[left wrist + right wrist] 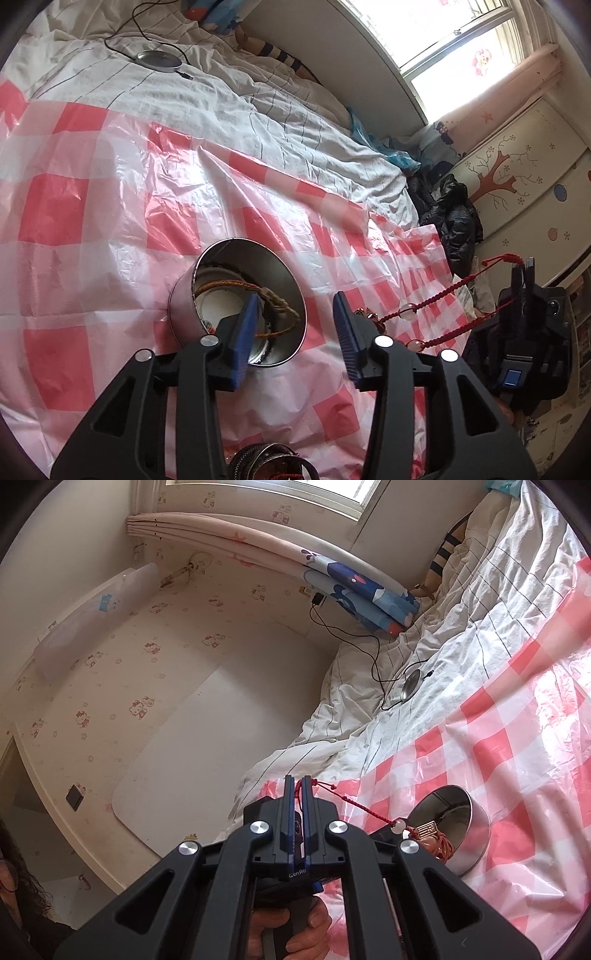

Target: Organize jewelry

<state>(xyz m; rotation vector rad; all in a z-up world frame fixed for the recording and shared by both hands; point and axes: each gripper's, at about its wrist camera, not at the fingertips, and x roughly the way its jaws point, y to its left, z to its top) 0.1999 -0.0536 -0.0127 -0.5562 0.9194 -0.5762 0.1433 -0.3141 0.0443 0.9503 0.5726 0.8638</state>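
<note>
Left wrist view: my left tool [295,325] stands about half open, blue pads apart, nothing between them. It hovers over the round metal tin [236,295], which lies tipped on the pink-and-white checked plastic sheet [92,206] spread on the bed [221,96]. Left pad sits in front of the tin's mouth; I can't tell if it touches the rim. Inside the tin I see an orange braided cord [229,285] and a tan woven bracelet [282,304].

My right tool [522,273] shows at the right edge of this view, pads closed on the end of a red braided cord bracelet [458,286]. The cord runs down and left toward the sheet, with clear beads [406,309] on it, and ends just beside my left tool's right pad. More dark bangles [266,461] sit at the bottom edge, partly hidden.

In the right wrist view, the right tool [297,788] is pinched shut on the red cord; the cord leads off right to a white bead and a gold charm [426,829] in front of the tin [469,834]. A hand [291,934] grips the handle of the other tool below. A round silver gadget with a black cable [410,688] lies on the white duvet, well apart from the tin.
</note>
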